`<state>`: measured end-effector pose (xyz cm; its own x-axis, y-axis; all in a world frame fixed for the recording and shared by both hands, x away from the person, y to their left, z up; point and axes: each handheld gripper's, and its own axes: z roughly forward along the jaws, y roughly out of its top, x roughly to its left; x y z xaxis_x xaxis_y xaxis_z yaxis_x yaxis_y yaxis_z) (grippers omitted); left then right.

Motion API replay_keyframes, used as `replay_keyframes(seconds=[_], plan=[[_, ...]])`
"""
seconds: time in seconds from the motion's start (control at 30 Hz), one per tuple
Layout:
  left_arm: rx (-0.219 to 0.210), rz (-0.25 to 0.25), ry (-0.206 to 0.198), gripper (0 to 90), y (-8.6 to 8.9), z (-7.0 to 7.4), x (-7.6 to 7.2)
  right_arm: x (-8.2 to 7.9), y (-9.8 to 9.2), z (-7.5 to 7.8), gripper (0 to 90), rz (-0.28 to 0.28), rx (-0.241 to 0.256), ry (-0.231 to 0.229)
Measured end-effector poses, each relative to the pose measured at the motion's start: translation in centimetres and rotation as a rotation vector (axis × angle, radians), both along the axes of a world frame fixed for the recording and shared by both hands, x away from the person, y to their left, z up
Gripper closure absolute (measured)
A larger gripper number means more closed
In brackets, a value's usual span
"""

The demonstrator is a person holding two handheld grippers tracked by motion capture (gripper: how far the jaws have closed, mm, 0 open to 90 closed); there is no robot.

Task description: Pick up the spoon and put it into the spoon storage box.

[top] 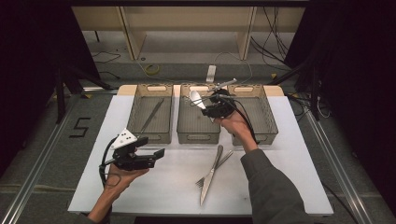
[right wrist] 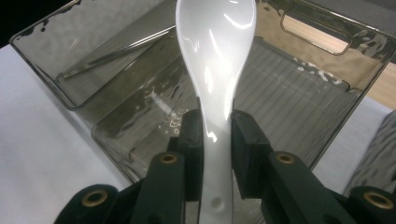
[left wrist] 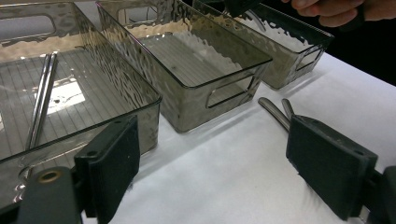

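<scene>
The right gripper (right wrist: 217,135) had its jaws clamped on the handle of a white spoon (right wrist: 217,51), held above the middle bin (top: 198,122) near the tabletop's far edge; the handle's end was hidden between the jaws. The left gripper (top: 159,154), jaws wide apart, hung empty near the front left.

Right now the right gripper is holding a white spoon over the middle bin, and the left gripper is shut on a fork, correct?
Not quite. The left gripper is open and holds nothing, as the left gripper view shows. The right gripper does hold the white spoon over the middle bin.
</scene>
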<state>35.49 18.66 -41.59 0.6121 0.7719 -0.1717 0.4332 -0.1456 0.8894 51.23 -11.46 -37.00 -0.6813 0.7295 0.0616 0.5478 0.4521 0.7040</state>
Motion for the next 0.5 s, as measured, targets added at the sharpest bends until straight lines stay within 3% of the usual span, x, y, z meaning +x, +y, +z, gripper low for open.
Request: replay_keyframes(seconds=[0.13, 0.5], plan=[[0.001, -0.002, 0.002, 17.2, 0.0, 0.0, 0.1, 0.7, 0.3, -0.6, 76.1, -0.007, 0.021, 0.026], [0.003, -0.001, 0.001, 17.2, 0.0, 0.0, 0.1, 1.4, 1.3, -2.2, 76.0, -0.039, -0.013, 0.075]])
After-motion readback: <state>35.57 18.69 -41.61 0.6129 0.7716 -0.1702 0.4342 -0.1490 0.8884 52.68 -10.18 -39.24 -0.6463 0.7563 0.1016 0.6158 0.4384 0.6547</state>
